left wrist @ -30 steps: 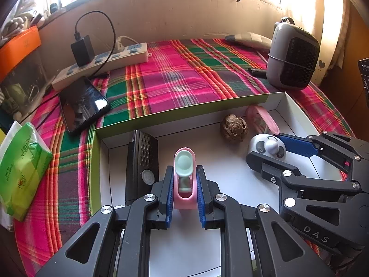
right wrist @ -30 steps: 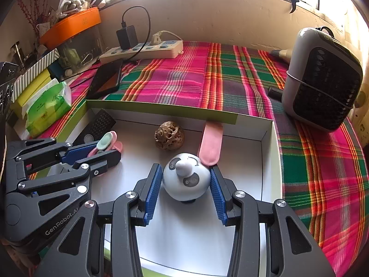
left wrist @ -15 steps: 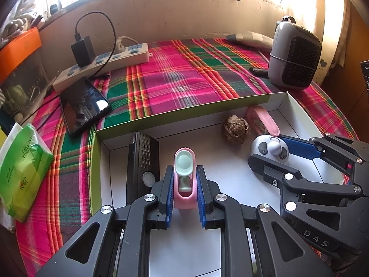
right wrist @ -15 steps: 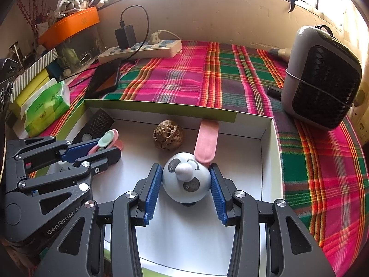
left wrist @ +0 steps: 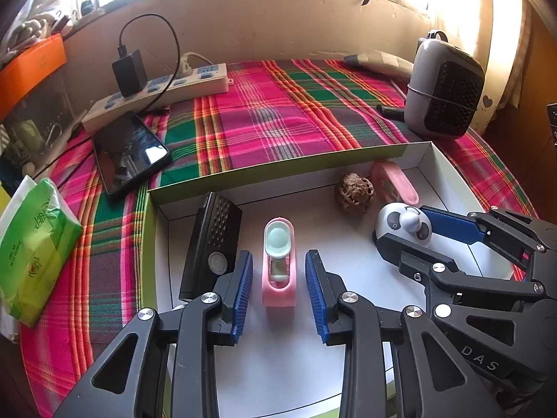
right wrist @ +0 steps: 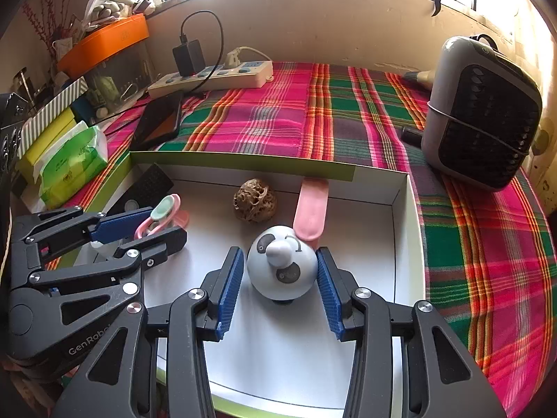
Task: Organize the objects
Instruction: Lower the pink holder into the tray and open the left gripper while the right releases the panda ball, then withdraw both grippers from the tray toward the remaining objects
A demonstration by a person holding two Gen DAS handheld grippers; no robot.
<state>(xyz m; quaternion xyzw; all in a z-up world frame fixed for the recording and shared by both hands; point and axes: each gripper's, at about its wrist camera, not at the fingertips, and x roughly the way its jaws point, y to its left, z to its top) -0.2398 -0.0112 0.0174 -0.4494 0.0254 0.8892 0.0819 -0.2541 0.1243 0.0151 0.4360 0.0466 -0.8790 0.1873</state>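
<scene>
A white box with green sides (left wrist: 278, 170) (right wrist: 403, 230) lies on a plaid cloth. In it stand a pink and mint toy (left wrist: 278, 261) (right wrist: 163, 212), a white panda figure (right wrist: 283, 266) (left wrist: 403, 223), a brown carved ball (left wrist: 354, 193) (right wrist: 255, 200), a pink flat piece (left wrist: 397, 183) (right wrist: 311, 209) and a black remote (left wrist: 210, 244) (right wrist: 146, 188). My left gripper (left wrist: 278, 287) is open, its pads apart on both sides of the pink toy. My right gripper (right wrist: 278, 289) is open around the panda, pads just off its sides.
A phone (left wrist: 128, 149), a power strip with charger (left wrist: 156, 87), a green tissue pack (left wrist: 31, 247) and an orange box (right wrist: 104, 38) are at the left. A grey heater (right wrist: 484, 111) stands at the right. A wall closes the back.
My left gripper has opened and let go of the pink toy, which stands in the box. My right gripper's pads have spread a little off the panda.
</scene>
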